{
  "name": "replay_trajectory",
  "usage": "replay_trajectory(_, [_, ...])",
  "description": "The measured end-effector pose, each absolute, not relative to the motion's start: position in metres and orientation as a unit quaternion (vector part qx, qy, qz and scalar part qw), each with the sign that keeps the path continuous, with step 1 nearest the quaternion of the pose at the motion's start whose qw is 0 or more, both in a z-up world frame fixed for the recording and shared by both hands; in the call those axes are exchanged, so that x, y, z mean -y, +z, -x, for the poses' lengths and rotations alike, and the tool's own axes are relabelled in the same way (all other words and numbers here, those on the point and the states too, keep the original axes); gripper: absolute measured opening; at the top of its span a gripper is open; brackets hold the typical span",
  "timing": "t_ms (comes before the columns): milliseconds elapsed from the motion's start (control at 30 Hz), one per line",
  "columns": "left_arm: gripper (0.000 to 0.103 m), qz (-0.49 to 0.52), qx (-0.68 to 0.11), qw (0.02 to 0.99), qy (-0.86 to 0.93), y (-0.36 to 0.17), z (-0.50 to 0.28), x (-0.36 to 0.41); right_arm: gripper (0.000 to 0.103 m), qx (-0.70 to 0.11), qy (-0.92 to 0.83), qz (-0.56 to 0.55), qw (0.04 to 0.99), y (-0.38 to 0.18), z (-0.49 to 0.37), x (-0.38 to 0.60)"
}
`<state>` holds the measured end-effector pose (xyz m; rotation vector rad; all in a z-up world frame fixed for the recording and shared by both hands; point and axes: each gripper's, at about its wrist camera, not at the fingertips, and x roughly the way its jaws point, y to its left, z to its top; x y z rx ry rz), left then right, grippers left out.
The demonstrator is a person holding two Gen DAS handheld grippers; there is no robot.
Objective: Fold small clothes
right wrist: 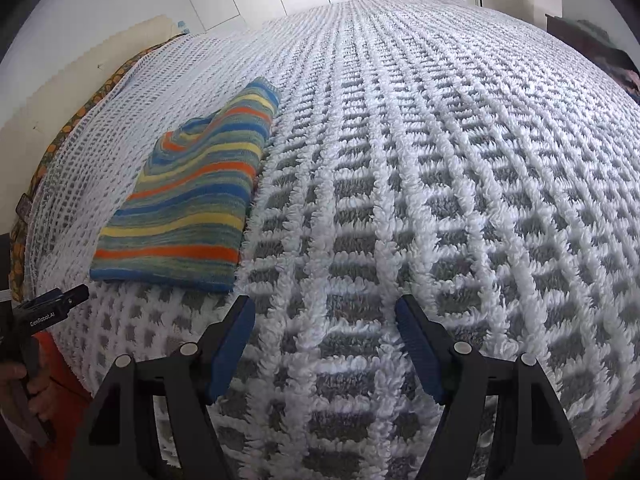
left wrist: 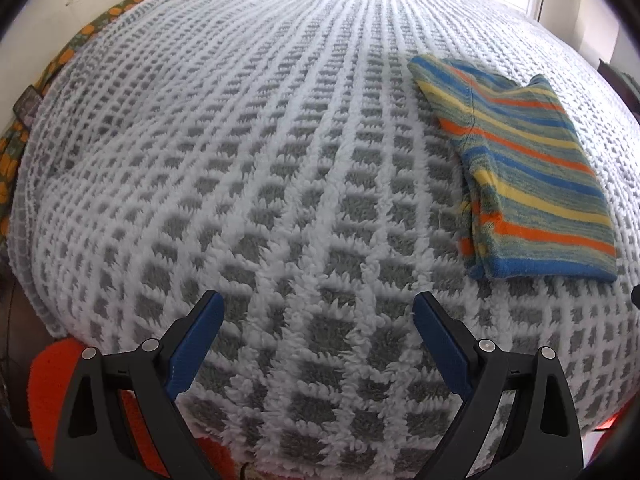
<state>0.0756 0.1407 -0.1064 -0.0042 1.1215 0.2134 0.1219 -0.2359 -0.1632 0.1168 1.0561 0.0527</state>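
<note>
Folded striped cloth lies flat — both claws apart, blanket bare around.

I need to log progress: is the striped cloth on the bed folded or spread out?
Folded. The striped cloth lies as a compact rectangle on the bedspread, with layered edges visible along its left side.

Each wrist camera sits just behind its own claw, looking steeply down and forward, close over the bed's waffle blanket, and both views share the folded striped cloth, lying right of the left view and left of the right view.
</note>
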Motion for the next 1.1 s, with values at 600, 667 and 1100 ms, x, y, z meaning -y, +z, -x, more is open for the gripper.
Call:
replay_trajectory(600, [0.102, 0.035, -0.552, 0.829, 0.086, -0.137, -0.081, -0.150, 0.102, -0.505, 0.051, -0.007, 0.862, -0.193, -0.128, 0.219])
replay_trajectory(667, [0.102, 0.033, -0.550, 0.830, 0.086, -0.138, -0.079, -0.149, 0.103, -0.504, 0.049, 0.002, 0.862, -0.195, -0.128, 0.216])
replay_trajectory(1100, [0.102, 0.016, -0.541, 0.836, 0.092, -0.139, -0.071, -0.138, 0.103, -0.500, 0.041, 0.034, 0.864, -0.199, -0.126, 0.209])
